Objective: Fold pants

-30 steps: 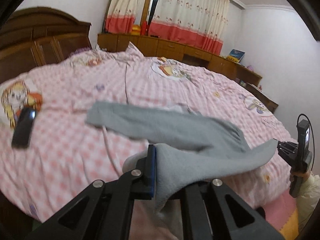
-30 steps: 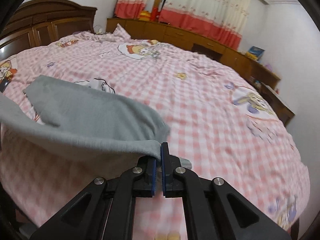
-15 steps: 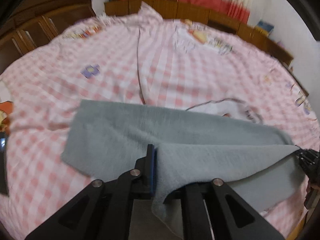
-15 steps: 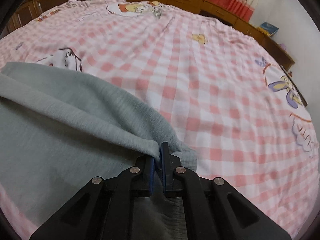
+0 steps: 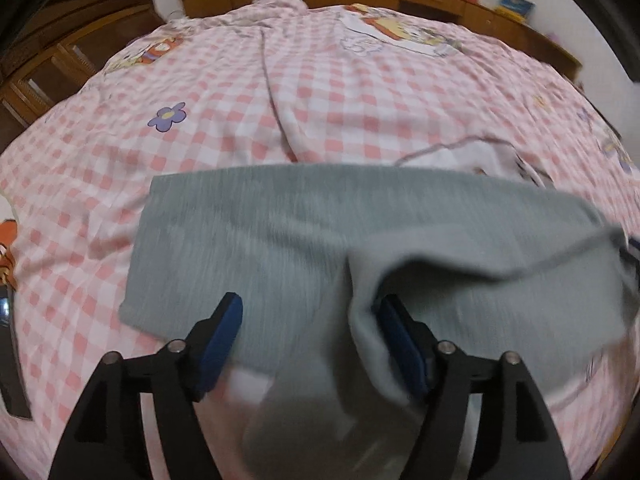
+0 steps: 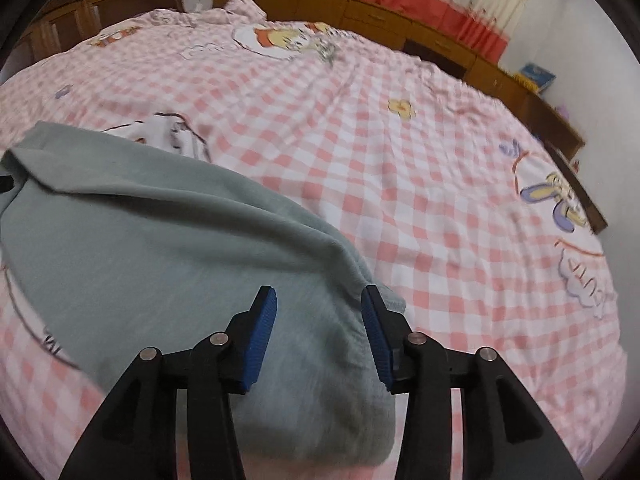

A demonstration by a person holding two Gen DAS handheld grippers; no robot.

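The grey pants (image 5: 280,236) lie on the pink checked bedspread (image 5: 328,92), folded over with a loose upper layer. My left gripper (image 5: 306,312) is open just above them; a fold of grey cloth drapes over its right pad (image 5: 396,340). In the right wrist view the pants (image 6: 160,256) lie left and below. My right gripper (image 6: 318,312) is open over their right edge, with the cloth lying between and under the pads.
A dark phone-like object (image 5: 10,368) lies at the bed's left edge. A wooden wardrobe (image 5: 52,60) stands at the left. Low wooden cabinets (image 6: 440,36) line the far wall, with a blue book (image 6: 538,76) on them. The bedspread (image 6: 440,184) stretches far and right.
Both grippers were shut on the pants and have opened. The lifted grey cloth has dropped onto the layer below on the bed.
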